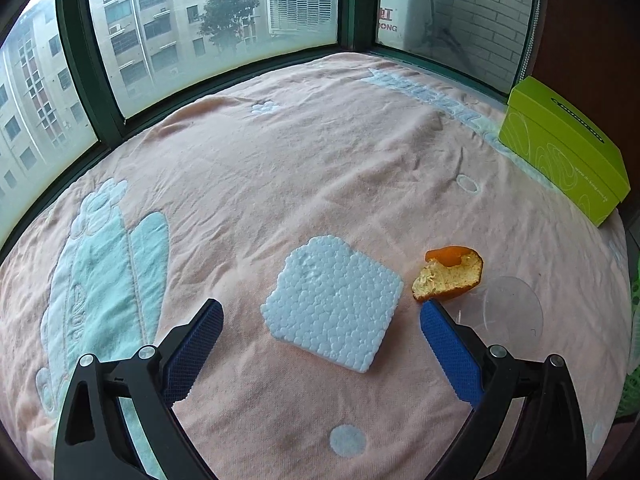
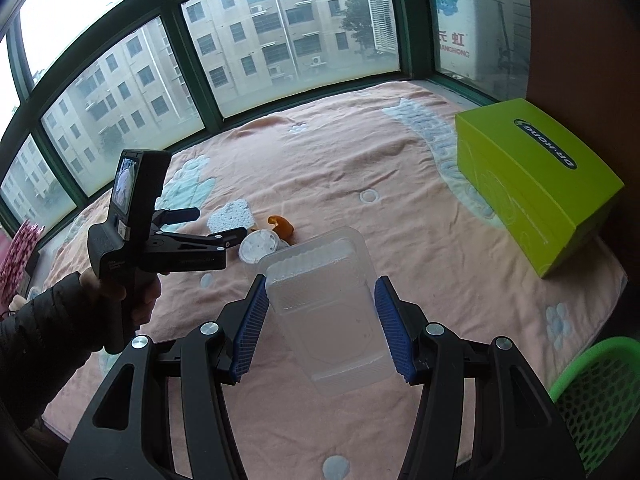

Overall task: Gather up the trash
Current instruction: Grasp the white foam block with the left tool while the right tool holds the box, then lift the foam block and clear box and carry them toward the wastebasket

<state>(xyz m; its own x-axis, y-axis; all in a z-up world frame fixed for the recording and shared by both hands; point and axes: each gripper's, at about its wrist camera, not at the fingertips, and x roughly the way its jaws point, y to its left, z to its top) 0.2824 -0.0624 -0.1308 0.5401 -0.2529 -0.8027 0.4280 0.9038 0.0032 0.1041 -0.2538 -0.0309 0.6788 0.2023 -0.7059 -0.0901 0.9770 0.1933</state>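
A pink towelling blanket with pale blue patterns (image 1: 280, 168) covers a wide ledge below green-framed windows (image 1: 76, 48). At the far left of the right wrist view, a hand in a dark padded sleeve (image 2: 120, 300) holds the left gripper (image 1: 322, 312), a black tool with blue ribbed pads, angled down over the blanket. Its jaws stand wide apart and hold nothing. Between and just ahead of them lies a flat, roughly square slab of white foam (image 1: 334, 308), resting on the blanket with neither pad touching it. Just right of the foam sits a curled piece of orange peel with pale pith showing (image 1: 450, 276), close to the tip of the right-hand finger (image 1: 448, 344); contact cannot be made out. Beside the peel lies a round clear plastic lid (image 1: 512, 308), faint against the cloth. In the middle of the right wrist view, the right gripper (image 2: 322, 320) is clamped on a clear rectangular plastic tray (image 2: 324, 300), one blue pad pressed to each long side, the tray lifted clear of the blanket. Further right, a lime green cardboard box (image 2: 532, 184) stands near the wall, and at the lower right corner is the rim of a green mesh plastic basket (image 2: 592, 396).
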